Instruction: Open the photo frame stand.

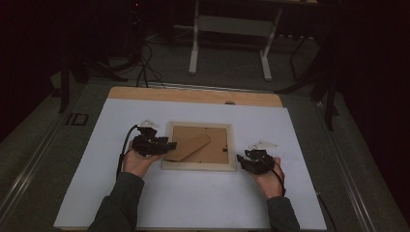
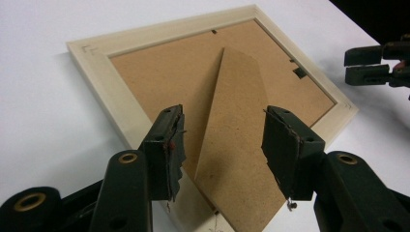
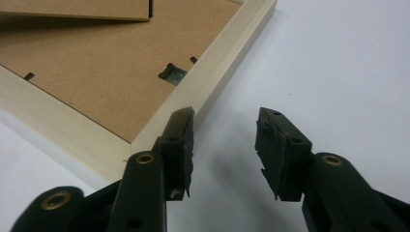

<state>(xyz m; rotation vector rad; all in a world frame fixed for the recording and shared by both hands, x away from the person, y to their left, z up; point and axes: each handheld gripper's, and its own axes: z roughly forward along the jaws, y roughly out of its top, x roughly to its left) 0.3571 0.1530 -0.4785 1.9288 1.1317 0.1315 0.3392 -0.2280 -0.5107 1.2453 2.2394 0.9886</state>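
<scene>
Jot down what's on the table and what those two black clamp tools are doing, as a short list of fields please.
surface: white table top
main thing: picture frame, pale wood, lying face down
frame back: brown backing board with its stand flap folded flat
left gripper: open, jaws either side of the stand flap, not pressing it
right gripper: open, beside the frame's corner, nothing between the jaws
hands: one on each gripper
</scene>
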